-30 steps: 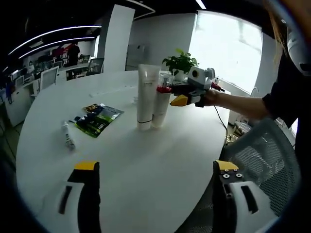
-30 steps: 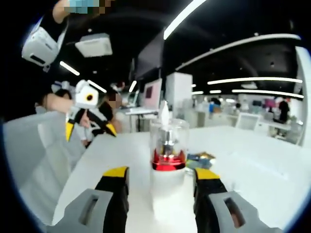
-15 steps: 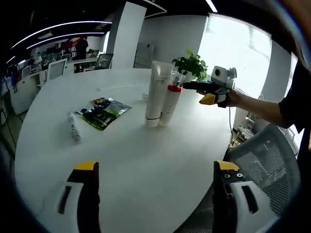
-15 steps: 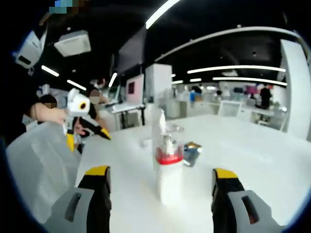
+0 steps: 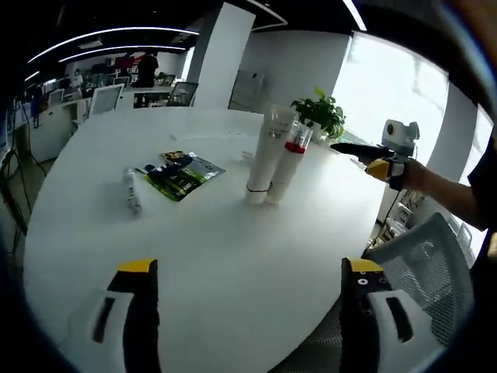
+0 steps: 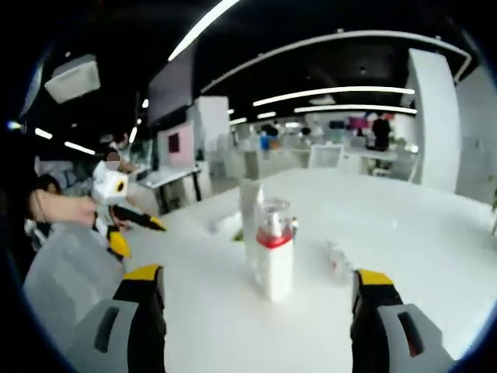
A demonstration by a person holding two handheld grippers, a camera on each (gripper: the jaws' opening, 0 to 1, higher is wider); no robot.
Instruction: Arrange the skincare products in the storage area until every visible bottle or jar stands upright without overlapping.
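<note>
- My right gripper [image 6: 256, 299] has backed off the pump bottle [image 6: 273, 252], jaws open, empty
- Bottle stands upright beside the tube [image 5: 264, 159] mid-bench [image 5: 233, 256]
- Left gripper [image 5: 245, 299] open; small tube [image 5: 130, 191] lies flat, next

You cannot read any text here. The green packet [image 5: 181, 172] on the table [image 5: 233, 256] carries printing, and the white tube [image 5: 264, 159] has small marks, but all of it is too small and blurred for you to make out words.
</note>
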